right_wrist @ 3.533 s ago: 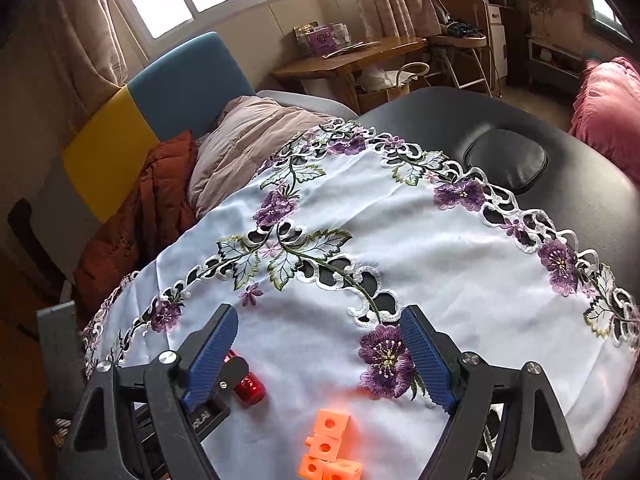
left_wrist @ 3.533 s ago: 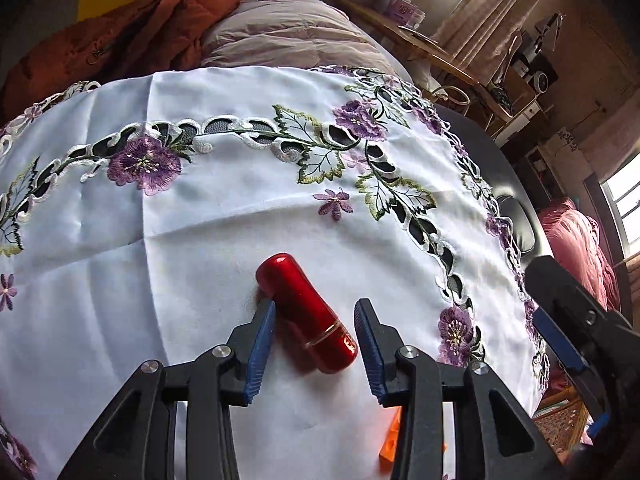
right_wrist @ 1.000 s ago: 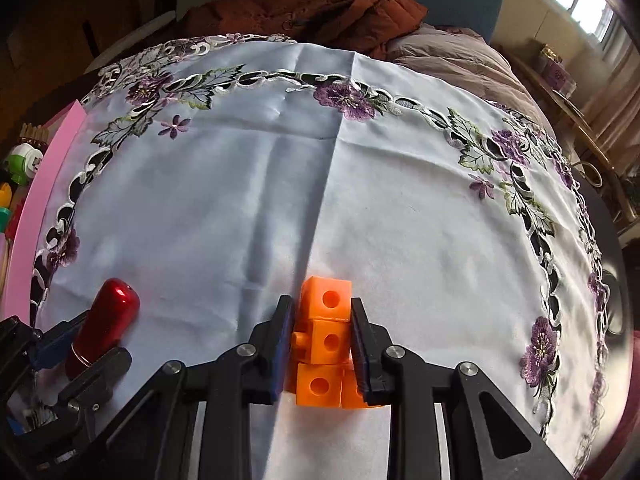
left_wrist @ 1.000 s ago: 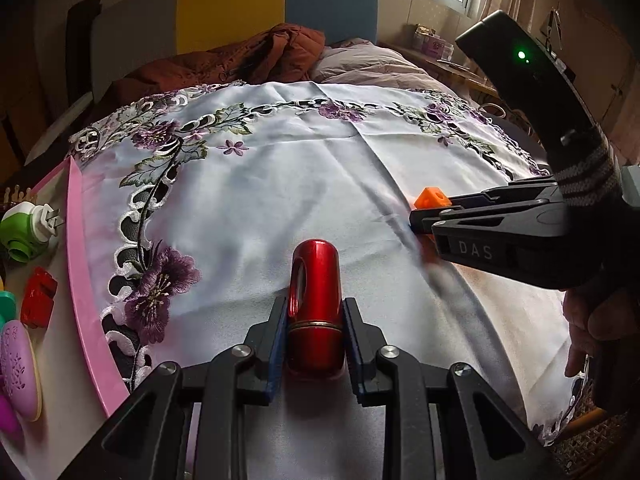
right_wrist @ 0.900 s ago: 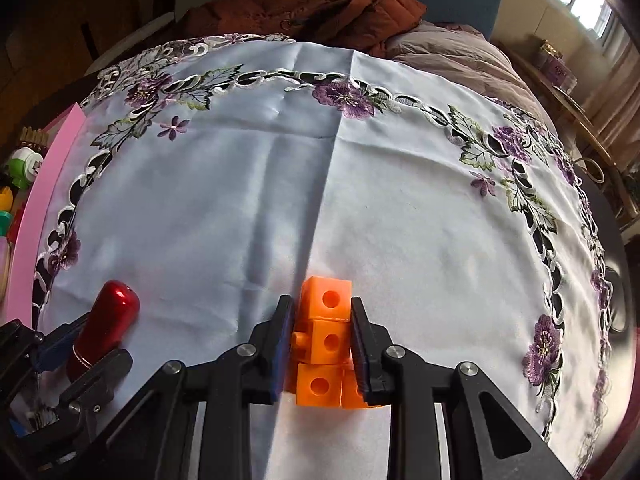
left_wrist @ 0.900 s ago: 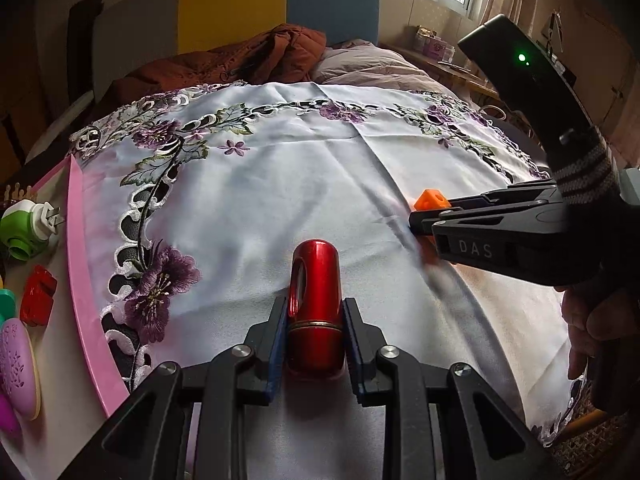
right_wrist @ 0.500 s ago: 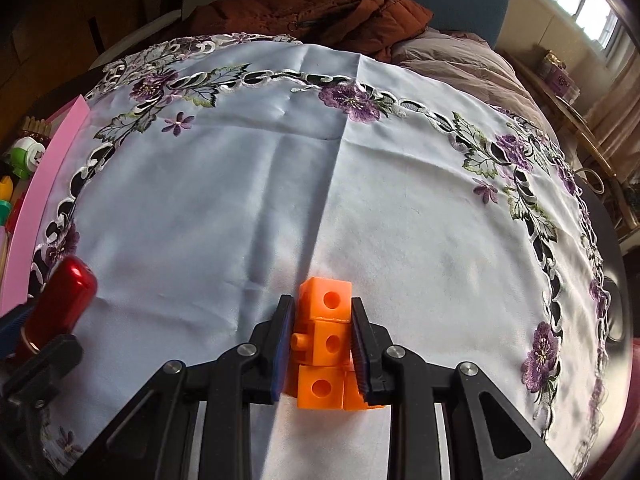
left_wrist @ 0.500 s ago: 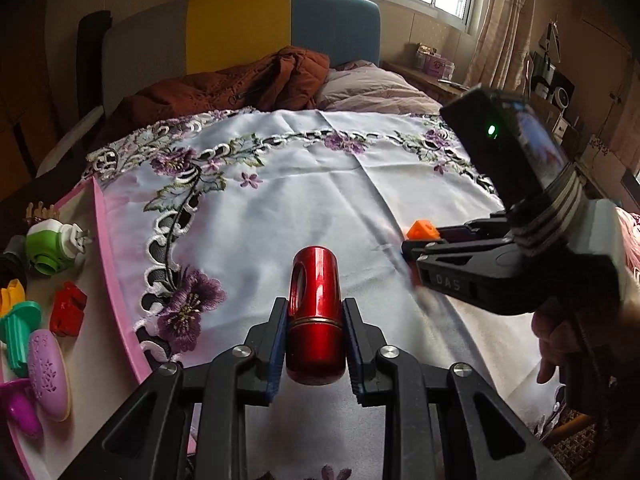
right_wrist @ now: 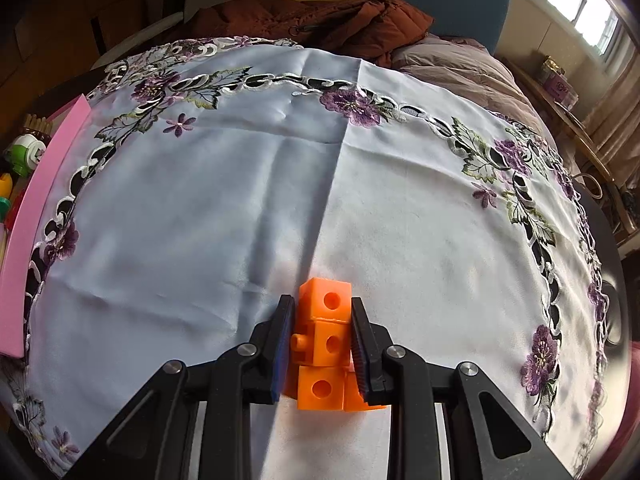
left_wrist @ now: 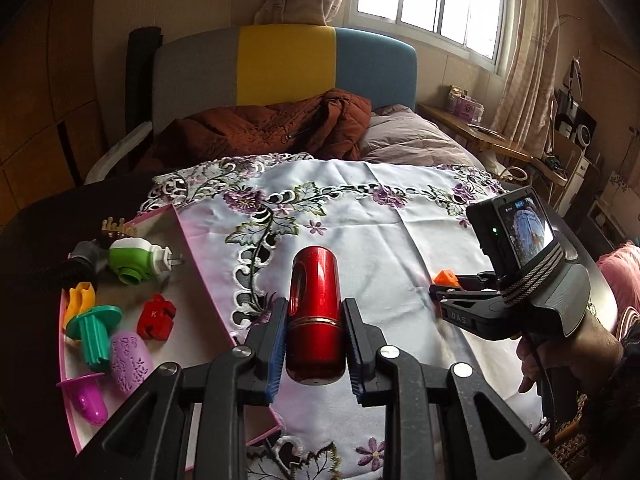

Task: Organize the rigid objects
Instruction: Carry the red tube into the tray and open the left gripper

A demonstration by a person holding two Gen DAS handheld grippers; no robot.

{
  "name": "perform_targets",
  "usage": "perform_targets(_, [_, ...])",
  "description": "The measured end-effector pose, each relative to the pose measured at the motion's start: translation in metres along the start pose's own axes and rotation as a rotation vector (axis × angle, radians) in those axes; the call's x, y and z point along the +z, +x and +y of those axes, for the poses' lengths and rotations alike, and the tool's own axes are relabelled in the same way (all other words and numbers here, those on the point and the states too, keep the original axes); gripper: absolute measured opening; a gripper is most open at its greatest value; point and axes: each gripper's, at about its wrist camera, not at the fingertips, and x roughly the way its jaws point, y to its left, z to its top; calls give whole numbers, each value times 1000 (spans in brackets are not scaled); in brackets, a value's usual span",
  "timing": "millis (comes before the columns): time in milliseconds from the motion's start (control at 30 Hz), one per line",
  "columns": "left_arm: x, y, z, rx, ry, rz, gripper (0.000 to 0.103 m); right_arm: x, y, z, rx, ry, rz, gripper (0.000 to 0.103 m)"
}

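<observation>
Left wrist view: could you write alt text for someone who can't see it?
A hand-held gripper clamps a glossy red cylinder above a white embroidered tablecloth. A pink tray of small plastic toys sits left; a second hand-held gripper holds an orange block right.

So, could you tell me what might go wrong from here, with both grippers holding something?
1. The glossy red cylinder is pinched near its base by the left gripper, so it might slip or pivot.
2. The pink tray is crowded; the green plug may get knocked.
3. The right gripper clamps only the orange blocks' middle cube, so cubes might separate.
</observation>
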Motion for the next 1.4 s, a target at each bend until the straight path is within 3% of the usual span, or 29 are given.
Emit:
perform_targets(467, [-17,-20,61,74,-123,11,26,-2,-2,3,-16,-21,-13,28])
perform_targets(900, [-68,-55,158,116,-323,51,26,-2,-2,4,-29,-36,-13,28])
perform_targets(1000, [-74,-48,166,86,-363,73,26,-2,-2,4,-30,-36,-13,28])
perform_targets(1400, [-72,-11,159,100,-330,129,26,-2,-3,4,-33,-40,-14,28])
